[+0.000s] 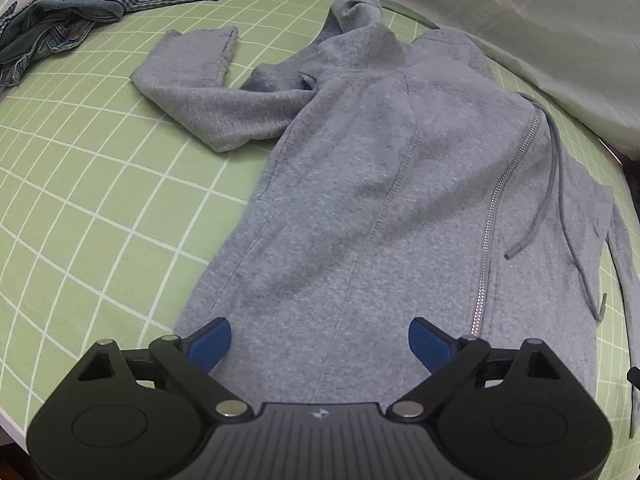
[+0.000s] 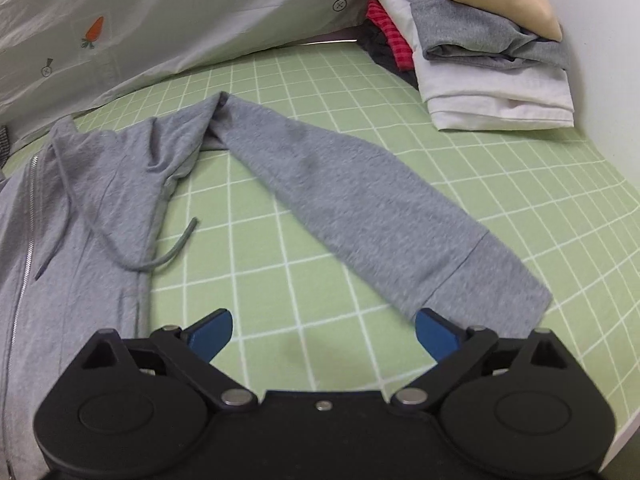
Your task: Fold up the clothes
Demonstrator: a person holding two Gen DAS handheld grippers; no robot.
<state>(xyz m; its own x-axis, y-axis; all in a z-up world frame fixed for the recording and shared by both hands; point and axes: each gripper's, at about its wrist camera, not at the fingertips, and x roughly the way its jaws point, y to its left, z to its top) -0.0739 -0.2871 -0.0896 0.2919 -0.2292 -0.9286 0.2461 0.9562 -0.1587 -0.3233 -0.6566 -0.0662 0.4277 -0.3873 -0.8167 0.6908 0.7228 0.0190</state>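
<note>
A grey zip hoodie (image 1: 360, 200) lies spread flat on the green checked sheet (image 1: 80, 200), hood at the far end, zipper and drawstrings to the right. One sleeve (image 1: 208, 92) is bent back on the left. My left gripper (image 1: 320, 344) stands open over the hem with nothing between its blue pads. In the right wrist view the hoodie's body (image 2: 80, 200) lies at the left and the other sleeve (image 2: 380, 208) stretches out to the right. My right gripper (image 2: 324, 336) is open above bare sheet, its right pad beside the sleeve's cuff (image 2: 492, 280).
Crumpled plaid and denim clothes (image 1: 80, 12) lie at the far left. A white cover with a carrot print (image 1: 512, 8) borders the far edge. A stack of folded clothes (image 2: 480, 56) stands at the far right against a white wall.
</note>
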